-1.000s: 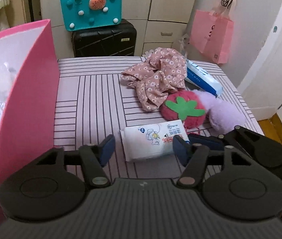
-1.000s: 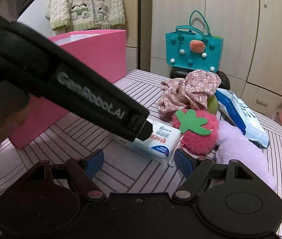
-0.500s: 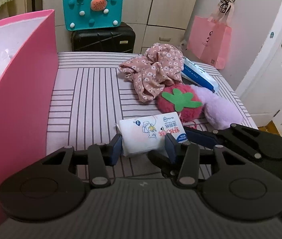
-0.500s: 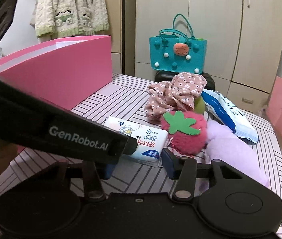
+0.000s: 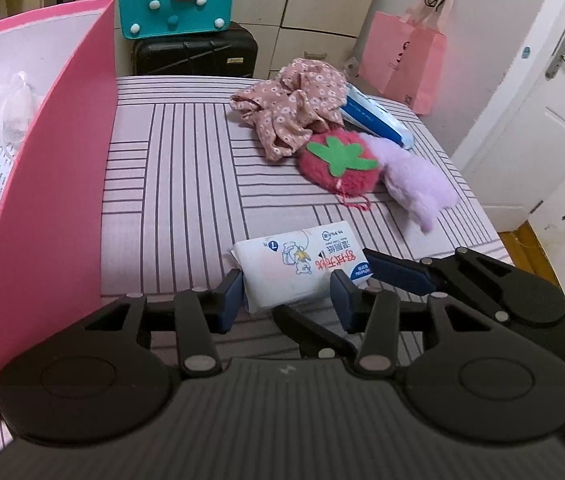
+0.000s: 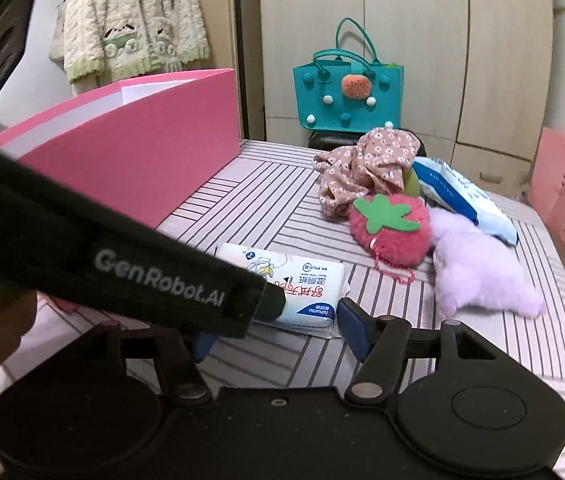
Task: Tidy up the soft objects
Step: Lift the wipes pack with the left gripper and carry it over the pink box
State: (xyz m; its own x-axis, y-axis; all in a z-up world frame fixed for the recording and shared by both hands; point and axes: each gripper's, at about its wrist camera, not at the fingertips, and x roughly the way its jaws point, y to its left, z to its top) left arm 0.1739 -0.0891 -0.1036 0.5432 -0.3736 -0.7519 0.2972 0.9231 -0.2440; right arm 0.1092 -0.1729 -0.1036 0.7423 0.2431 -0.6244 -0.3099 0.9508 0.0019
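Down at the near edge of the desk [image 5: 170,200] sits the pack [image 5: 298,264], white wrapper, cartoon print and red lettering, lying flat on the striped cloth. And both tools are on it! The left hand-held gripper [image 5: 288,296] has just been closing, and its blue pads now pinch the pack's near end from either side. One pad is pressed against the left edge and the other sits at the right corner.

From the pack's right comes the right hand-held gripper [image 6: 276,332]. Its jaws have just been opening and they stand spread, with the pack's right end between them. One blue pad [image 6: 352,328] sits just beside that end, and the other is mostly hidden under the left tool, which crosses in front.

Behind the pack and to the right lies a red strawberry [image 5: 338,164] with a green felt leaf. A purple plush [image 5: 418,184] touches its right side. Further back from the pack is a crumpled floral cloth [image 5: 290,112], with a blue packet [image 5: 374,120] poking out beside it.

Left of the pack, well apart, stands the tall pink box [image 5: 54,184], open at the top, with white soft things inside.
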